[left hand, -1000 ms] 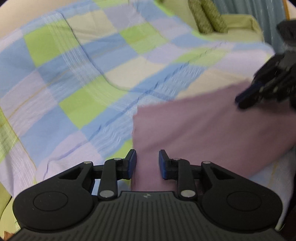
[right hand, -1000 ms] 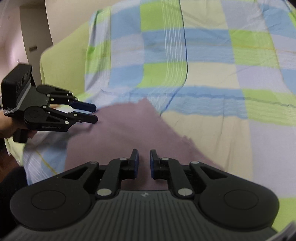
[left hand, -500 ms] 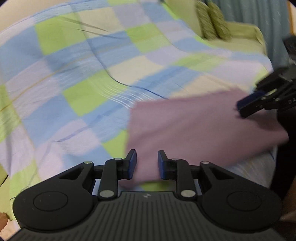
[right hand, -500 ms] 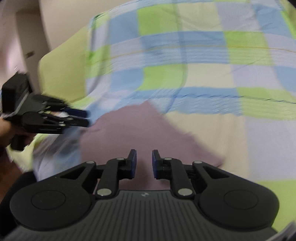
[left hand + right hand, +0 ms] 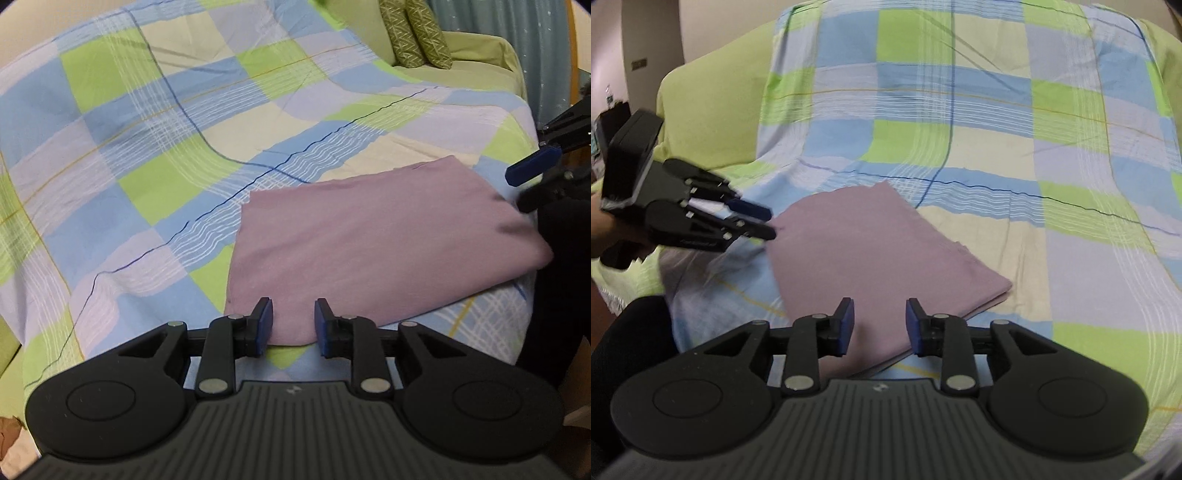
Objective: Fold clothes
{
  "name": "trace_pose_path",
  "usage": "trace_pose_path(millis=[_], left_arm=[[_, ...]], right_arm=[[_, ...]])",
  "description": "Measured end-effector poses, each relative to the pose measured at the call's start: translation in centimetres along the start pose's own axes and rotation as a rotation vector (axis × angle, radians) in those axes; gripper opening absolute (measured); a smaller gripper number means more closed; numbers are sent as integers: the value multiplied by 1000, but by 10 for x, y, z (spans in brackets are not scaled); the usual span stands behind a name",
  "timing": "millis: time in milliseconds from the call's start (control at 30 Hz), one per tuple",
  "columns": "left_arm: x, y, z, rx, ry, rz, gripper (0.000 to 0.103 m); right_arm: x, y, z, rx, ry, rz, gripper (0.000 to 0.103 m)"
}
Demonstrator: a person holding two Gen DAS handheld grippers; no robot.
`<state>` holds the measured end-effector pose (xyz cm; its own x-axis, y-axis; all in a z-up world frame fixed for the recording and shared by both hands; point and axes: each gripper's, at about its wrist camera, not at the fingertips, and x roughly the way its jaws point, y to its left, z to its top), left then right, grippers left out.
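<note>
Now your right tongs [image 5: 879, 325] have just been opening, nothing between them; left tongs [image 5: 293, 325] gape too, seemingly empty. Folded pink garment [image 5: 369, 236] lies released near the checked sheet's [image 5: 147, 147] front edge.

folded cloth [image 5: 373, 254] lying flat on the checked sheet [image 5: 155, 155], near the sheet's front edge. sheet draped over the sofa [image 5: 476, 55], running up its backrest. two cushions [image 5: 413, 33] propped at the sofa's far right end, behind the sheet. left hand-held gripper [image 5: 291, 328] above the cloth's near left corner, right hand-held gripper [image 5: 877, 326] above its near right edge.
</note>
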<state>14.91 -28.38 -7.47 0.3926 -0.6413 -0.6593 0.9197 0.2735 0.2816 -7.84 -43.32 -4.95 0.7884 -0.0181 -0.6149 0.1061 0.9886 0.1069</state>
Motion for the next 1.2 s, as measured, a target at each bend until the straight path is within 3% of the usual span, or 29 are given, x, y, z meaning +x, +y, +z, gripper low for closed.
trace_pose_path(millis=[133,400,500,667,867,1100,1200], left_arm=[[-11,-6,-2,72,-17,8,32],[-23,-36,-25,464,-54,-2,45],[-16,-46,-32,580,-61,6,46],[-1,-47,-35,627,-107,7,45],[9,-44,-39,663,-133,7,46],[16,-48,-49,929,-143,66,47],[21,-50,-48,986,-146,69,49]], right_arm=[[-9,26,-3,-110,30,-18,32],[-9,63,-10,-304,101,-92,40],[5,82,-13,-410,132,-114,43],[38,113,-17,-606,186,-202,42],[60,133,-32,-876,239,-306,30],[64,129,-41,-925,269,-353,30],[65,131,-41,-918,275,-364,30]])
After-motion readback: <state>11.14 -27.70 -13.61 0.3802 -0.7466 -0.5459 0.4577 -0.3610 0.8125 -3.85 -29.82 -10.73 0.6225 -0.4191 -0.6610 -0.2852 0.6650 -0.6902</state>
